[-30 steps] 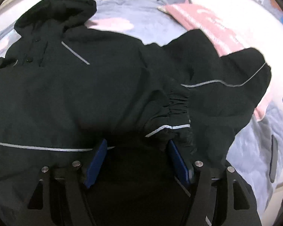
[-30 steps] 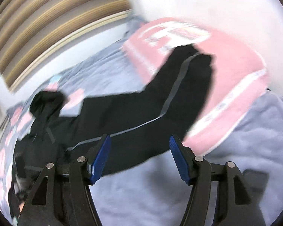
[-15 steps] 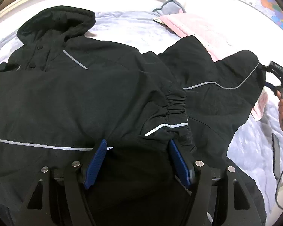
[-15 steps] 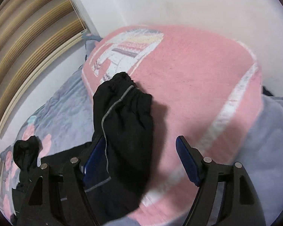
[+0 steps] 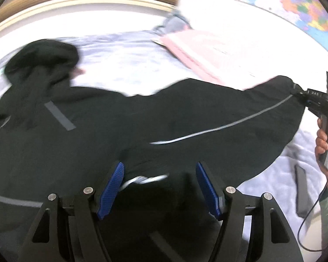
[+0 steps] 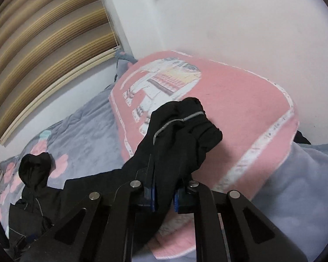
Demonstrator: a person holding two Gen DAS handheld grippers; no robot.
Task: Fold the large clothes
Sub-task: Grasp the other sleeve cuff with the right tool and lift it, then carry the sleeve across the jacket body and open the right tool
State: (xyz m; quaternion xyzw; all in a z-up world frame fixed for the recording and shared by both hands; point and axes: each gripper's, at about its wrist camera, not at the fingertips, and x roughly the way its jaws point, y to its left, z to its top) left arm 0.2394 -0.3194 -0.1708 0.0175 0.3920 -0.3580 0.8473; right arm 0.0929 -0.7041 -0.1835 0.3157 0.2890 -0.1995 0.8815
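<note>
left wrist view: the black jacket (image 5: 142, 118) lies spread on the bed (image 5: 129, 65), hood toward the far left, one sleeve (image 5: 240, 113) stretched out to the right. the left gripper (image 5: 159, 185) hangs over the near hem with its jaws spread and nothing pinched. the fabric looks thin, limp and slick, so it should drape and slide; cuffs and seams seem the surest holds.

right wrist view: the right gripper (image 6: 164, 198) has just closed and now pinches that sleeve just behind the elastic cuff (image 6: 192, 120), which bunches over the pink pillow (image 6: 240, 113). gathered cloth should resist slipping.
</note>
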